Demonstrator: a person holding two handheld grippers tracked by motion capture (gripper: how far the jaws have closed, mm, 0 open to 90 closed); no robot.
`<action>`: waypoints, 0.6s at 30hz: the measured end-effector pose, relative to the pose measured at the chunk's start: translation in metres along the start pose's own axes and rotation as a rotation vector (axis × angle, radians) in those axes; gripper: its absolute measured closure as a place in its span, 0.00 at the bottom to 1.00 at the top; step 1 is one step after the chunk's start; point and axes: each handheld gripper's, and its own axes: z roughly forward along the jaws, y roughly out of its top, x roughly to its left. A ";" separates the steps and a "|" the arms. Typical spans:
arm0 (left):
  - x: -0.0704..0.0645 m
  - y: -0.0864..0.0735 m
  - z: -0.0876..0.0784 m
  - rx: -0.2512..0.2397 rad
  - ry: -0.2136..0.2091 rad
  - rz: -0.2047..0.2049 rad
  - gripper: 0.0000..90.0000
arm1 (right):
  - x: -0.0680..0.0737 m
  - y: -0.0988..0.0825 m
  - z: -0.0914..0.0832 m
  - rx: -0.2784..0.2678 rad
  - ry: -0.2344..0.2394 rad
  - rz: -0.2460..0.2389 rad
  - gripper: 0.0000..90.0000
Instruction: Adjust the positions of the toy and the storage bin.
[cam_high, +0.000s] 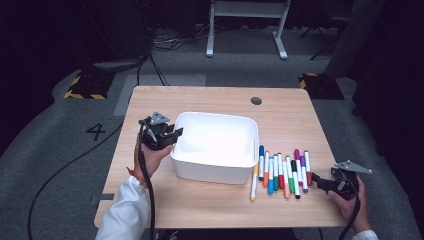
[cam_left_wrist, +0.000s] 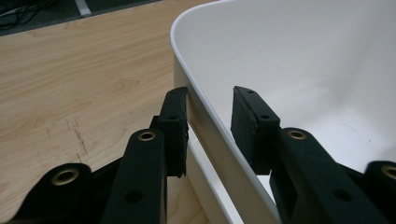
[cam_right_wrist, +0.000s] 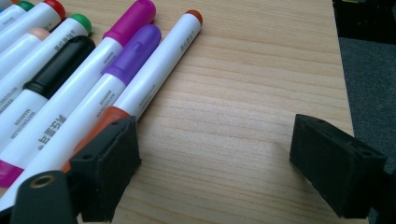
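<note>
At a wooden table (cam_high: 210, 200), the left gripper (cam_high: 175, 133) is clamped on the near left rim of a white tub (cam_high: 215, 145); in the left gripper view one black jaw sits outside the tub's wall and the other inside it, both drawn in against the thin plastic edge. The tub (cam_left_wrist: 299, 70) stands at the middle of the table, its inside bare and white. Just beside its right wall lies a row of markers (cam_high: 282, 172), side by side and touching, their coloured caps pointing mostly away from the person; a yellow marker (cam_high: 254, 183) lies nearest the tub. The right gripper (cam_high: 320, 183) rests low at the table's right front corner, its jaws spread wide and holding nothing. In the right gripper view, one jaw touches the orange-capped marker (cam_right_wrist: 154, 65) at the end of the row, with a purple marker (cam_right_wrist: 128, 51) next to it and bare wood between the jaws. A dark round hole (cam_high: 256, 100) marks the table's far side.
</note>
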 end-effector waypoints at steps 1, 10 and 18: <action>-0.003 0.000 0.000 0.004 0.001 0.008 0.73 | 0.000 0.000 0.000 0.000 0.002 0.000 0.18; -0.020 -0.002 -0.001 0.009 -0.004 0.052 0.72 | 0.000 0.000 0.000 0.000 0.003 -0.001 0.18; -0.029 -0.007 -0.007 -0.011 -0.011 0.064 0.68 | -0.003 -0.001 -0.003 -0.029 -0.005 0.021 0.23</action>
